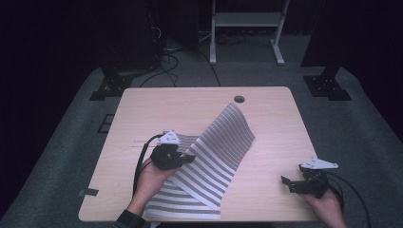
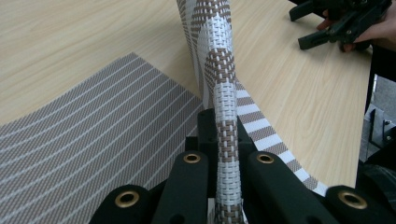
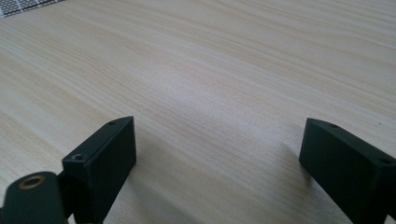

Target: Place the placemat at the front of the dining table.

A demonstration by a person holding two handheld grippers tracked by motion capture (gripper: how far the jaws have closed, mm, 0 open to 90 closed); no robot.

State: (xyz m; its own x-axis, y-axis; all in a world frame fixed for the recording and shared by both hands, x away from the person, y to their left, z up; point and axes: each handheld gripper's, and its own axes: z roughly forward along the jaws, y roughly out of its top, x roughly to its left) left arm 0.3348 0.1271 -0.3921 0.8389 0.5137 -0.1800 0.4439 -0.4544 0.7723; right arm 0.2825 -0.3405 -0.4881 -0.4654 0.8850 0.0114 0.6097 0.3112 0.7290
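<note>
Woven striped placemat (image 1: 214, 156), partly lifted off the tabletop (image 1: 157, 111), is pinched at its edge by the left claw (image 1: 187, 156). Right of the placemat, the right claw (image 1: 286, 183) is held wide open, empty.

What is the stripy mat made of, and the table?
The stripy mat looks like woven plastic or vinyl strands; the criss-cross weave shows where the left tool pinches it. The table looks like pale wood or wood-look laminate, with matte grain lines.
</note>
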